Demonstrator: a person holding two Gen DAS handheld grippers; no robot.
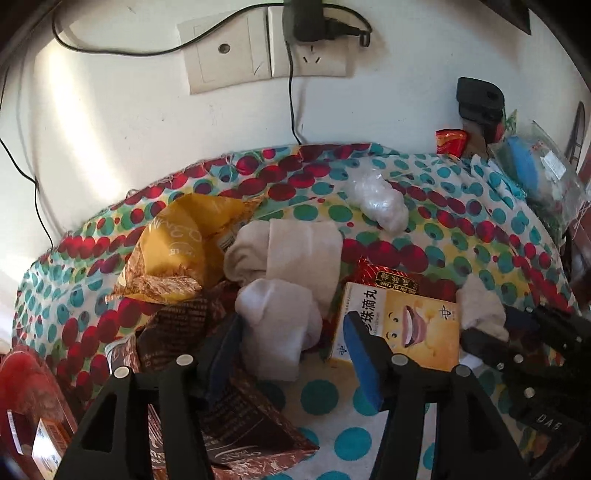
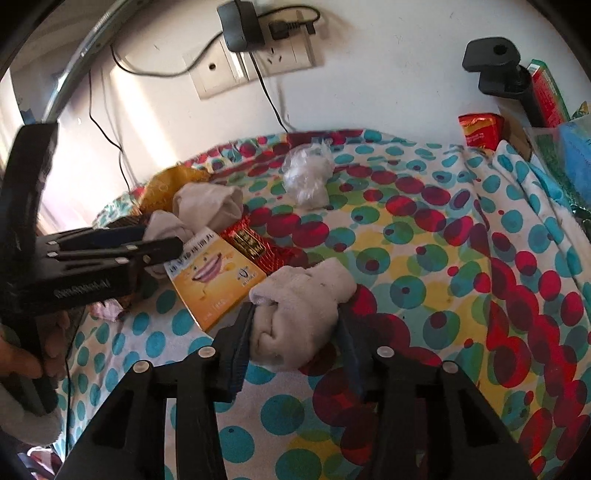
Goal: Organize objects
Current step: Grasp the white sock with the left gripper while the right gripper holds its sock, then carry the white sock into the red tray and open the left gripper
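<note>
A: Three rolled socks are in sight, all off-white. One, the near rolled sock [image 2: 303, 314], sits squeezed between the fingers of the right gripper [image 2: 295, 332], the pads pressing its sides, just above the spotted cloth [image 2: 424, 258] that covers the bench.

B: And the left gripper [image 1: 295, 343]?

A: Its fingers are released and stand wide apart. A second rolled sock [image 1: 277, 317] lies between them on the cloth, but neither pad presses it. The right-hand blue pad [image 1: 364, 363] overlaps the yellow medicine box [image 1: 410, 325], which lies flat just right of that sock.

B: The third one?

A: The far rolled sock [image 1: 291, 251] rests right behind the second, touching it, beside a yellow snack bag [image 1: 173, 251] on the left. A brown printed wrapper [image 1: 236, 417] lies near the left finger.

B: What else is on the cloth?

A: A red foil packet [image 2: 258, 247] just behind the medicine box, and a crumpled clear plastic bag [image 2: 306, 177] farther back, well apart from the socks. At the far right edge stand a small red pack [image 2: 480, 129] and a black clamp [image 2: 495, 70] against the white wall [image 1: 147, 122], where a charger [image 1: 303, 18] is plugged into the outlet.

B: Who holds the left gripper?

A: A person's hand [image 2: 26, 354], seen at the left edge of the right wrist view.
</note>
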